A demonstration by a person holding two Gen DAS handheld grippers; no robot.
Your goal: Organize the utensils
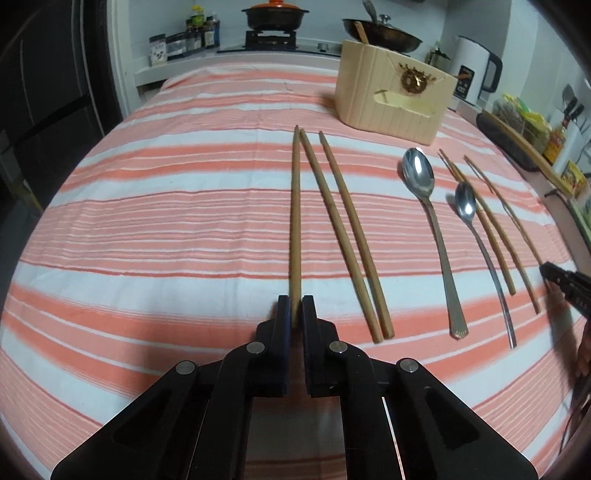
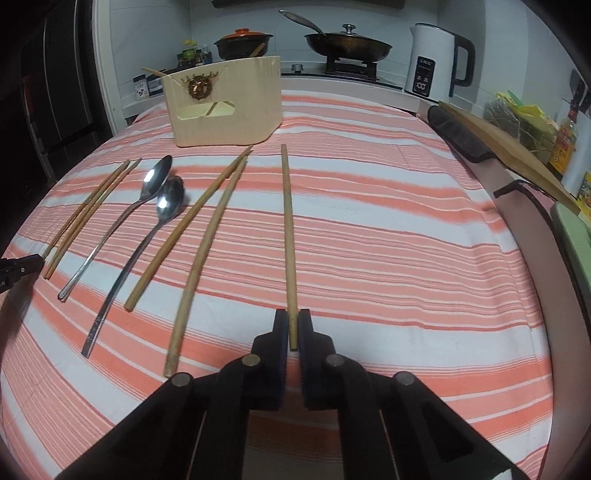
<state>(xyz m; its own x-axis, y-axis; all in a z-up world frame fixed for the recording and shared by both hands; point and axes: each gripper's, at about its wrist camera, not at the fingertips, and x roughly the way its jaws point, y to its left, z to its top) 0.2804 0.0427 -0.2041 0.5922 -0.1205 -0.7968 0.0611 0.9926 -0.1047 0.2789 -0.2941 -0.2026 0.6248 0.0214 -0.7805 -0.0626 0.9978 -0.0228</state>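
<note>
Wooden chopsticks and two metal spoons lie on a striped cloth. My left gripper [image 1: 296, 301] is shut on the near end of the leftmost chopstick [image 1: 295, 214]; two more chopsticks [image 1: 347, 236] lie just right of it. My right gripper [image 2: 292, 315] is shut on the near end of the rightmost chopstick [image 2: 289, 236]; two chopsticks [image 2: 201, 236] lie to its left. The large spoon [image 1: 424, 199] and the small spoon [image 1: 471, 218] lie between the groups; they also show in the right wrist view [image 2: 162, 206]. A beige utensil holder [image 1: 391, 96] stands behind, also seen in the right wrist view [image 2: 225, 103].
A stove with a pot [image 1: 275, 16] and a wok [image 2: 347, 44] stands behind the table. A white kettle [image 2: 436, 59] is at the back right. A cutting board [image 2: 509, 147] and bottles line the right edge. Striped cloth [image 1: 166, 221] covers the table.
</note>
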